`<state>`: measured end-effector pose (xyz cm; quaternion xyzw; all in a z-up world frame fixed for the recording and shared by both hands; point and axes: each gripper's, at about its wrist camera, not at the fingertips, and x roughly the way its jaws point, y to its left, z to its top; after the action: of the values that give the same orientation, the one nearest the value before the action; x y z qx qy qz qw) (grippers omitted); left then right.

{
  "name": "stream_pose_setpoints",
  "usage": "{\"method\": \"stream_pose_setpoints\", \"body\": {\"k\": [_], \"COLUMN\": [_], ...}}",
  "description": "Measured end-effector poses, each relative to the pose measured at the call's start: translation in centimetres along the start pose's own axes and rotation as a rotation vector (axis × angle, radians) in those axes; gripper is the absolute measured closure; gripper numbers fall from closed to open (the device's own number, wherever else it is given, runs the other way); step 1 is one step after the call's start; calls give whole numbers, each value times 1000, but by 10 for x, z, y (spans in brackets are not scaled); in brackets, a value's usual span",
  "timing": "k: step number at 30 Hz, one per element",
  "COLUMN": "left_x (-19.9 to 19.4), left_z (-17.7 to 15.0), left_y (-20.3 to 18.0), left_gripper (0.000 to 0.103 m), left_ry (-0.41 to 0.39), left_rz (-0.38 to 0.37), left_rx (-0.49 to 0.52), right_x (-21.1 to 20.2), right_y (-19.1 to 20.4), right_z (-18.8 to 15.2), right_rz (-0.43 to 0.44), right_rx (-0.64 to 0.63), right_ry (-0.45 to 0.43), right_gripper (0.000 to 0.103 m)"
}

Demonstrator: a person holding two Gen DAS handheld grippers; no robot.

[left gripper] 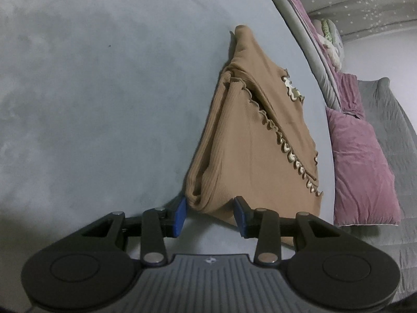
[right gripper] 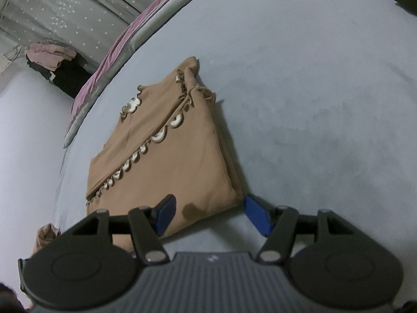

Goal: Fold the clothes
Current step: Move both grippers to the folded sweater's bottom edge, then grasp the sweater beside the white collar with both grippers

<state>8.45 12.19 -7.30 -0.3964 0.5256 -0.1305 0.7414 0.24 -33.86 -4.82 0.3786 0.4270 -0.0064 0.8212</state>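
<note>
- My left gripper is spread wide, blue pads either side of the top's near folded corner, gripping nothing.
- My right gripper is also wide apart and empty, over the near edge.
- The tan top lies folded flat on the grey-blue bed, scalloped trim crossing it diagonally.
- A pink pillow sits right of the bed.

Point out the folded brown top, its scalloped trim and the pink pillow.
brown top (right gripper: 182,161), right wrist view, flat upper panel.
scalloped trim (right gripper: 140,154), right wrist view, mid-run of edge.
pink pillow (left gripper: 362,167), left wrist view, centre.
</note>
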Motion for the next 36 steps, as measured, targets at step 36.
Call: {"method": "stream_pose_setpoints", "body": {"k": [36], "left_x": [74], "left_z": [117], "left_y": [-132], "left_gripper": [60], "left_ry": [-236], "left_rz": [291], "left_rx": [531], "right_x": [106], "right_y": [119], "right_z": [117], "right_rz": [-75], "right_rx": [-443], "right_ry": [-28], "right_gripper": [43]}}
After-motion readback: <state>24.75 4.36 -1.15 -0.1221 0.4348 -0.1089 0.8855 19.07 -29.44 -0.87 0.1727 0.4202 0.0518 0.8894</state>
